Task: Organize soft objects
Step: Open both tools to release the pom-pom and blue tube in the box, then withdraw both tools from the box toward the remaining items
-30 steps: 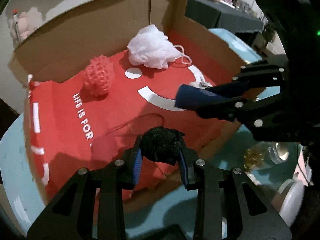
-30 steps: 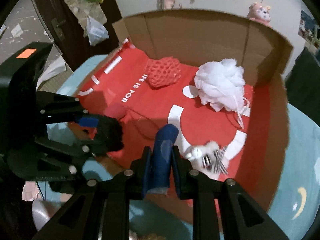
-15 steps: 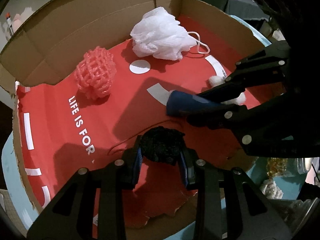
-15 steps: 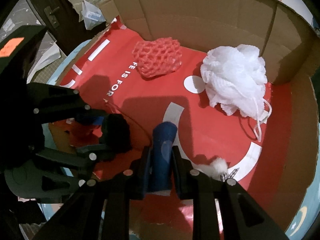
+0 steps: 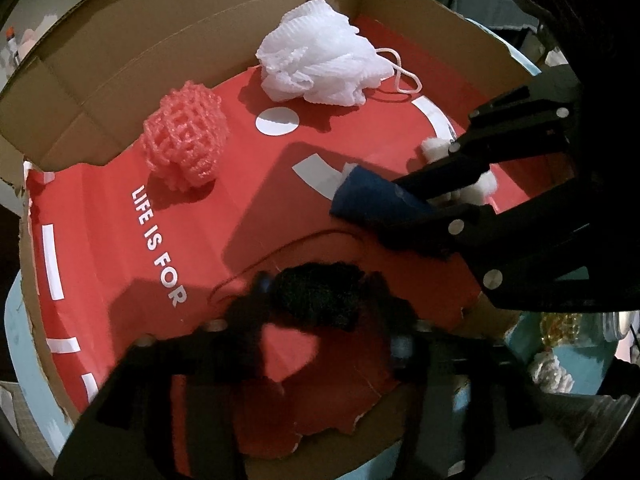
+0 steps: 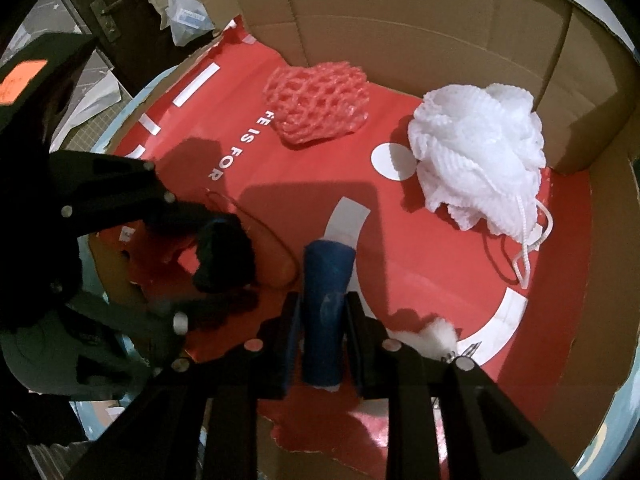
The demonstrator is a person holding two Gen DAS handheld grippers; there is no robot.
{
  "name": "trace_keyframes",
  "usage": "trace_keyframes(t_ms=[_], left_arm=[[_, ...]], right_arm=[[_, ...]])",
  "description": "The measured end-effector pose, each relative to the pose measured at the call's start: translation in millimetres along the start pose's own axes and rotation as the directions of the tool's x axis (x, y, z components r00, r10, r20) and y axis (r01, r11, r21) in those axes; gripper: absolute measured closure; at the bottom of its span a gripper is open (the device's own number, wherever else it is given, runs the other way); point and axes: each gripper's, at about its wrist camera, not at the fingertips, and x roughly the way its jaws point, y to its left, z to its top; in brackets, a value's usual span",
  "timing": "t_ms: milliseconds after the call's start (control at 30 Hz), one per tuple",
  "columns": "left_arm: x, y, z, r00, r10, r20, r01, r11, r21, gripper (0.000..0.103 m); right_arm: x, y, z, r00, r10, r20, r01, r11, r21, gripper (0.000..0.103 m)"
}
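Black pompom (image 5: 316, 294) between opening left gripper (image 5: 320, 300) jaws, seemingly loose; blue roll (image 6: 326, 304) between opening right gripper (image 6: 324, 320) jaws

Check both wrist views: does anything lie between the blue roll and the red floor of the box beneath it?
Nothing visible does. The blue roll sits between the right tool's opening jaws over bare red box floor; the white fluffy toy lies beside it, not beneath.

A cluttered home room: door handle (image 6: 105, 14), hanging plastic bag (image 6: 188, 16), pink plush toy (image 5: 28, 36).
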Motion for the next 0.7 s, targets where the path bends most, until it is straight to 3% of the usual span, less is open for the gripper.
trace_keyframes(t_ms=[367,600,700], left_arm=[[-2.9,-1.8,-2.1,1.0,0.015,0.016,-0.015,1.0,-0.012,0.043],[-34.0,3.7,-9.4,0.997,0.01,0.077,-0.004,0.997,-0.083,0.036],[-54.0,7.2,-15.3,0.992,0.011,0.128,0.004,0.993,-0.118,0.032]], right_arm=[[-21.9,-2.7,-2.8,0.999,-0.013,0.047,0.013,1.0,0.004,0.046],[-70.8,2.7,-15.9,0.988,-0.048,0.148,0.044,0.999,0.03,0.024],[-99.8,9.4,-26.1,0.976,-0.067,0.207,0.061,0.997,0.036,0.019]])
